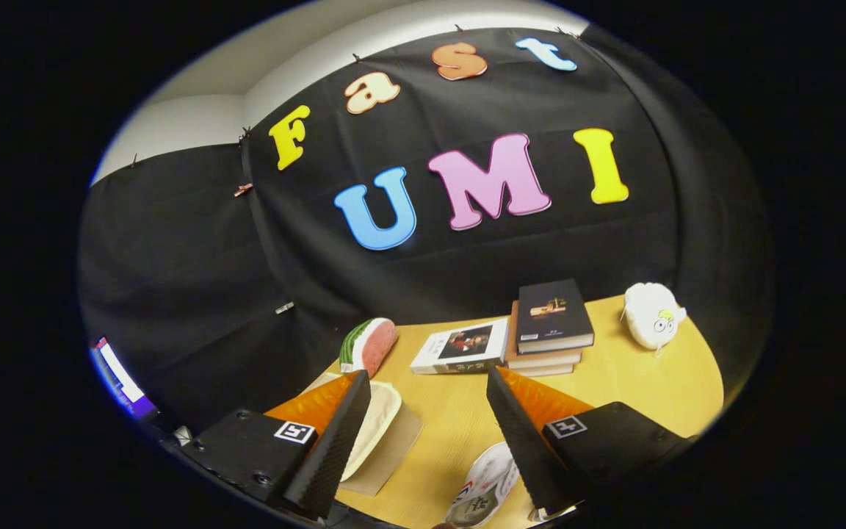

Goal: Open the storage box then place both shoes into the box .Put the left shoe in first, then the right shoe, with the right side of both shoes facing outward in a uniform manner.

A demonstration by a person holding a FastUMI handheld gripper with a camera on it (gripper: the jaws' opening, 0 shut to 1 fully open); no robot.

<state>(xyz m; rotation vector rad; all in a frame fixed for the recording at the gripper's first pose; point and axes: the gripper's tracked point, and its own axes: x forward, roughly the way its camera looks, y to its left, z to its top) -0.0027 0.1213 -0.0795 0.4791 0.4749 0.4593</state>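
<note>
Nothing is held between the fingers of the gripper point(430, 441), which are spread wide apart above the yellow wooden tabletop point(460, 426), so the gripper is seen to be open and empty. A white low-cut sneaker with coloured markings point(483, 488) lies on the tabletop between the fingers, close against the inner face of the right finger, and part of it is hidden by that finger. A cream-coloured rounded object on a translucent flat sheet point(375, 426) is seen just beside the left finger; whether it is the second shoe or part of the storage box cannot be told. The box itself cannot be made out with certainty, so whether it has been opened cannot be judged.

Several risks are judged from this position. The sneaker sits off-centre, nearer the right finger, so a closing stroke may push it sideways or pinch only its edge, and it may slip free when lifted. Which foot the visible shoe belongs to cannot be read here, so the required order, left first, may be broken if it is taken without checking. Its facing could also be reversed in the box if the grasp is made from the wrong end.

Beyond the fingers, a white-covered book lying flat point(461, 347), a stack of books topped by a dark cover point(551, 323), a watermelon-slice plush toy point(369, 344) and a white round plush figure point(651, 314) are set near the black cloth wall; they may be knocked if the gripper is swung wide.
</note>
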